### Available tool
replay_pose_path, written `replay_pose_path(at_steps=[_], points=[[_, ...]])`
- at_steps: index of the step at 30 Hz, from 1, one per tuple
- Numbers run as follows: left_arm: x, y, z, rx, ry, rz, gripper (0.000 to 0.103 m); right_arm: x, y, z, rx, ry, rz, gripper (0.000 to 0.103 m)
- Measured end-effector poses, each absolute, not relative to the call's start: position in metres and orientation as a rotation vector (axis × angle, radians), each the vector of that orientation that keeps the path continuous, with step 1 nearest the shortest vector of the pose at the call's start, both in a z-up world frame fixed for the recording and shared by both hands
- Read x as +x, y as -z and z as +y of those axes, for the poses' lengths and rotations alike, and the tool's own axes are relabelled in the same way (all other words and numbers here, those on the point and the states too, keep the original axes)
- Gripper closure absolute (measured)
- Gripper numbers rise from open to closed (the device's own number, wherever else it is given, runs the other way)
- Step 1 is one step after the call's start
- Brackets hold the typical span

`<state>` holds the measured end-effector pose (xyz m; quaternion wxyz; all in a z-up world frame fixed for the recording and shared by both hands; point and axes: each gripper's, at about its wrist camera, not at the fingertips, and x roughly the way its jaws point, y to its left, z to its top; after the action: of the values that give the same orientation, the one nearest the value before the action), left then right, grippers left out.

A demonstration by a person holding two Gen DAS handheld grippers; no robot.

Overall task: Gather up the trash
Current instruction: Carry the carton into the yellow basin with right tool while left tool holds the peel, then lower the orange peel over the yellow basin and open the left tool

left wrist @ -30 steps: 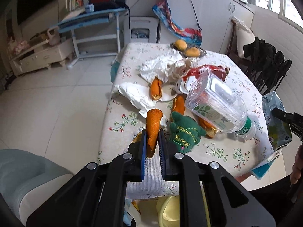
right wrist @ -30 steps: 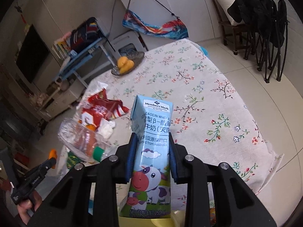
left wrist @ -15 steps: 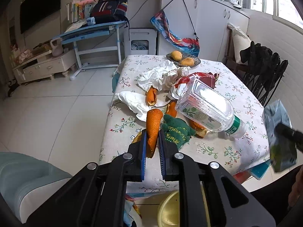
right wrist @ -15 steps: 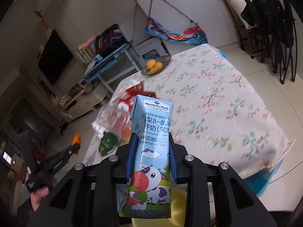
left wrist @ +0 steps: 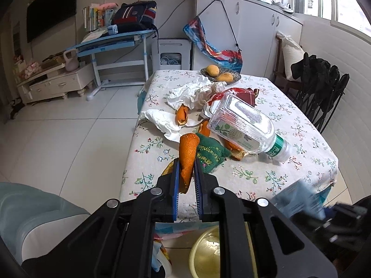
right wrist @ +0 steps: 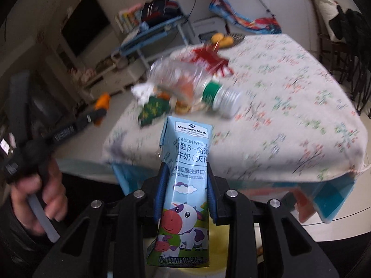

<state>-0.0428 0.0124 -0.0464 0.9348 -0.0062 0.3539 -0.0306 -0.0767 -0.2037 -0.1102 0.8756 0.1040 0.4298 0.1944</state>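
Note:
My left gripper (left wrist: 186, 162) is shut on a strip of orange peel (left wrist: 188, 155), held off the near edge of the flowered table (left wrist: 308, 143). My right gripper (right wrist: 185, 166) is shut on a light-blue milk carton (right wrist: 184, 180) with a cartoon cow, in front of the table's edge; the carton shows blurred at lower right in the left wrist view (left wrist: 299, 201). A yellow bin (left wrist: 206, 252) sits below both grippers. On the table lie a clear plastic bottle (left wrist: 245, 127), more peel (left wrist: 182, 115), crumpled white paper (left wrist: 192, 92), a red wrapper (left wrist: 245, 92) and a green cloth (left wrist: 211, 155).
A dish with two mangoes (left wrist: 220, 74) stands at the table's far end. Black folded chairs (left wrist: 322, 92) line the right side, a blue desk (left wrist: 116, 44) and low cabinet (left wrist: 53, 83) stand at the back left. A grey cushion (left wrist: 34, 213) is at lower left. A hand (right wrist: 39, 190) grips the left tool.
Both grippers have drawn back from the table toward the yellow bin. The right one dropped lower with the carton and rolled, so the table now sits above and beyond it.

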Motion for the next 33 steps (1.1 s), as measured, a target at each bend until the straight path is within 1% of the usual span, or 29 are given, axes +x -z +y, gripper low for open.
replay_pose_path(at_steps=[6,17,18,19,20,25,33], points=[[-0.056,0.044,0.011,-0.009,0.067,0.71,0.091,-0.079,0.135,-0.182,0.118,-0.413,0.987,0.072],[-0.074,0.044,0.001,0.018,0.086,0.702,0.091,-0.079,0.155,-0.169,0.051,-0.401,1.058,0.071],[-0.075,0.044,0.001,0.02,0.088,0.703,0.091,-0.078,0.156,-0.167,0.049,-0.398,1.064,0.069],[-0.076,0.044,-0.001,0.021,0.089,0.703,0.091,-0.078,0.158,-0.167,0.049,-0.391,1.071,0.06],[-0.077,0.045,-0.001,0.023,0.09,0.703,0.091,-0.078,0.159,-0.168,0.054,-0.387,1.07,0.057],[-0.079,0.046,-0.004,0.037,0.097,0.706,0.091,-0.077,0.155,-0.175,0.083,-0.371,1.061,0.053],[-0.086,0.049,-0.012,0.059,0.113,0.71,0.091,-0.077,0.145,-0.192,0.142,-0.324,1.014,0.05]])
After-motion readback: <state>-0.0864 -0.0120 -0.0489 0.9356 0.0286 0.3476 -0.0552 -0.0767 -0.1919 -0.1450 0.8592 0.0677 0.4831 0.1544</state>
